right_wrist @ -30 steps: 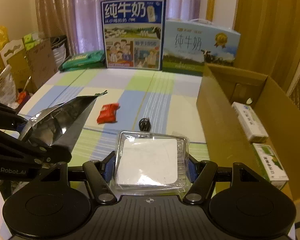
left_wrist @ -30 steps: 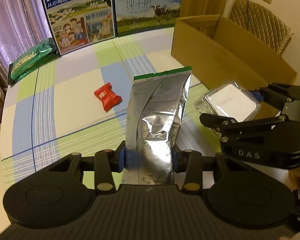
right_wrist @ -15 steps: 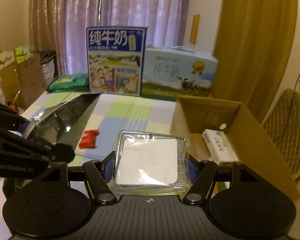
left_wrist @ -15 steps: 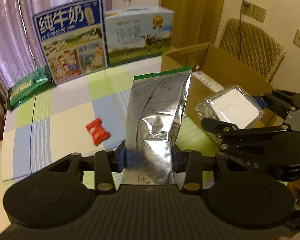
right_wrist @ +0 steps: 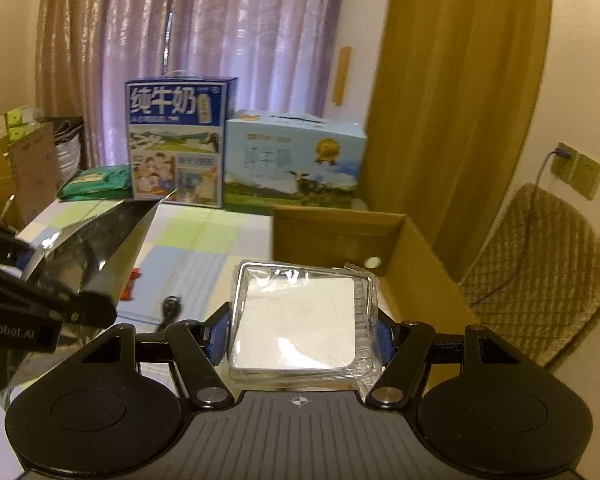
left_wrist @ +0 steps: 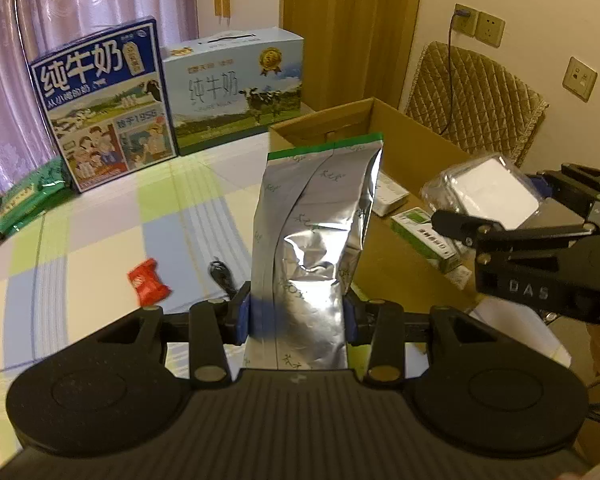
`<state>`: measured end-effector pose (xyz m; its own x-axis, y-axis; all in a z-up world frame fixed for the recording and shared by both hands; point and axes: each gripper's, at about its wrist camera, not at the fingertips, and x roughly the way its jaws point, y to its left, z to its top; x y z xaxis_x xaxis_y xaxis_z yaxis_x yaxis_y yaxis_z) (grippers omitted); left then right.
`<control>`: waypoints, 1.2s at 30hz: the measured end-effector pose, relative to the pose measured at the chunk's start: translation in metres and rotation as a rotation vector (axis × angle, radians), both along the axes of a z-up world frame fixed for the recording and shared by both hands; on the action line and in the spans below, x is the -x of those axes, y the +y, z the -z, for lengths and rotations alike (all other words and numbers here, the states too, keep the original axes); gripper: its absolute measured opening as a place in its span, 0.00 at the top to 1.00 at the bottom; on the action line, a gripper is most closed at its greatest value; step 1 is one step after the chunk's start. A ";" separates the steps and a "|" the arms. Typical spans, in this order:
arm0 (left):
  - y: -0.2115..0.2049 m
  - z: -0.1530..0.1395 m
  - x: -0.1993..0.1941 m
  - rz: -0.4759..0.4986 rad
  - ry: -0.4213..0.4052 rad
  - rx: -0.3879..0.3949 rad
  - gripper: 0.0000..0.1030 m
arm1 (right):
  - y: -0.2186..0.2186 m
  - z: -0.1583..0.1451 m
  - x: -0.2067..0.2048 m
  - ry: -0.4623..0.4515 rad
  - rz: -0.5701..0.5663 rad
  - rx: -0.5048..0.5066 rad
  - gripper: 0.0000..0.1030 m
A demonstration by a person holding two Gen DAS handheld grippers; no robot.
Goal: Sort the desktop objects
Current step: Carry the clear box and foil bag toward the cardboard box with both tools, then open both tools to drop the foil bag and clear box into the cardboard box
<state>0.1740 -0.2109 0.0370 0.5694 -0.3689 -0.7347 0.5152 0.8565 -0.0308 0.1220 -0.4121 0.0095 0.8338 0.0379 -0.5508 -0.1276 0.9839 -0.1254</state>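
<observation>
My left gripper (left_wrist: 298, 316) is shut on a tall silver foil bag (left_wrist: 312, 240) with a green top edge, held upright in the air over the table. My right gripper (right_wrist: 300, 334) is shut on a clear plastic clamshell box (right_wrist: 300, 316) with a white card inside; in the left wrist view that box (left_wrist: 488, 192) hangs at the right, above the open cardboard box (left_wrist: 404, 264). The cardboard box (right_wrist: 340, 232) lies just beyond the clamshell. A red candy wrapper (left_wrist: 148, 282) and a small black object (left_wrist: 220, 274) lie on the checked tablecloth.
Two milk cartons (left_wrist: 104, 108) (left_wrist: 236, 88) stand at the table's far edge, a green packet (left_wrist: 24, 200) to their left. Inside the cardboard box lie a white packet (left_wrist: 388, 196) and a green-and-white carton (left_wrist: 428, 240). A padded chair (right_wrist: 540, 272) stands at the right wall.
Both grippers have risen and moved toward the cardboard box with their loads; the table now sits lower in both views, and the box's inside shows in the left wrist view.
</observation>
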 end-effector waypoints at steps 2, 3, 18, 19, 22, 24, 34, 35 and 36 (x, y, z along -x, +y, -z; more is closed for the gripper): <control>-0.012 0.003 0.004 0.001 0.004 -0.016 0.64 | -0.010 -0.002 0.002 -0.005 0.008 0.006 0.37; -0.017 0.004 0.006 0.003 0.004 -0.026 0.64 | -0.015 -0.003 0.002 -0.008 0.013 0.008 0.37; -0.082 -0.005 0.018 -0.009 0.024 -0.053 0.64 | -0.079 -0.010 0.011 -0.030 0.042 -0.022 0.37; -0.086 -0.006 0.017 -0.015 0.023 -0.053 0.64 | -0.083 -0.010 0.011 -0.029 0.044 -0.024 0.37; -0.096 -0.010 0.016 -0.021 0.027 -0.047 0.64 | -0.095 -0.009 0.010 -0.026 0.046 -0.030 0.37; -0.103 -0.011 0.014 -0.022 0.039 -0.034 0.64 | -0.103 -0.009 0.009 -0.023 0.050 -0.039 0.37; -0.127 -0.013 -0.010 -0.084 0.139 0.108 0.64 | -0.133 -0.004 -0.006 -0.001 0.063 -0.076 0.37; -0.128 -0.012 -0.012 -0.093 0.150 0.122 0.64 | -0.135 -0.002 -0.008 0.003 0.066 -0.080 0.37; -0.129 -0.011 -0.014 -0.105 0.164 0.140 0.64 | -0.137 -0.001 -0.011 0.007 0.069 -0.084 0.37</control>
<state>0.1883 -0.3403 0.0483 0.4874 -0.4190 -0.7661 0.4019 0.8865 -0.2292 0.1326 -0.5491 0.0101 0.8322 0.0273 -0.5539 -0.0602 0.9973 -0.0414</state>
